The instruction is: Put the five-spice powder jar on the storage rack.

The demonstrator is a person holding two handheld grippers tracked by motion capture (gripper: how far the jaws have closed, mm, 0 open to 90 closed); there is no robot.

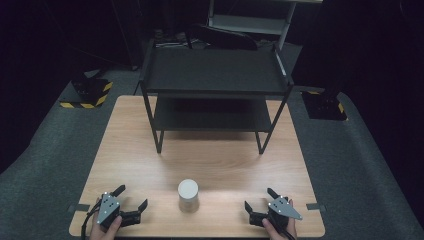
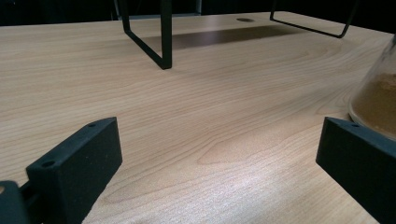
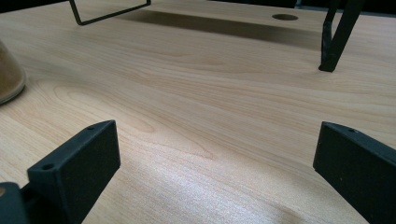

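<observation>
From the high view I see the wooden counter [image 1: 150, 165] with a black two-tier shelf rack [image 1: 215, 75] standing on its far half, both tiers bare. Near the front edge, about midway across, stands a small jar [image 1: 188, 195] with a pale lid, upright and apart from everything else.

My left claw [image 1: 131, 198] rests at the front left corner of the counter, held by a hand [image 1: 105, 227] coming in from below. Its jaws are spread wide, with nothing between them and nothing touching them. In the left gripper view the two black jaws frame bare wood grain; the jar [image 2: 376, 100] shows at the right edge, just beyond the right-hand jaw, its glass wall holding a brown powder. I cannot tell whether that jaw touches the glass, though the high view shows them apart. A foot of the rack [image 2: 163, 56] stands farther off.

My right claw [image 1: 259, 199] rests at the front right corner, mirrored to the left one, held by the other hand [image 1: 280, 231]. Its jaws too stand wide apart and grip nothing. In the right gripper view they frame bare counter [image 3: 210, 116]; the jar [image 3: 10, 77] sits at the left edge, well clear of the jaws, and a rack leg [image 3: 334, 42] stands at the upper right.

The jar lies between the two claws, untouched by either.
</observation>
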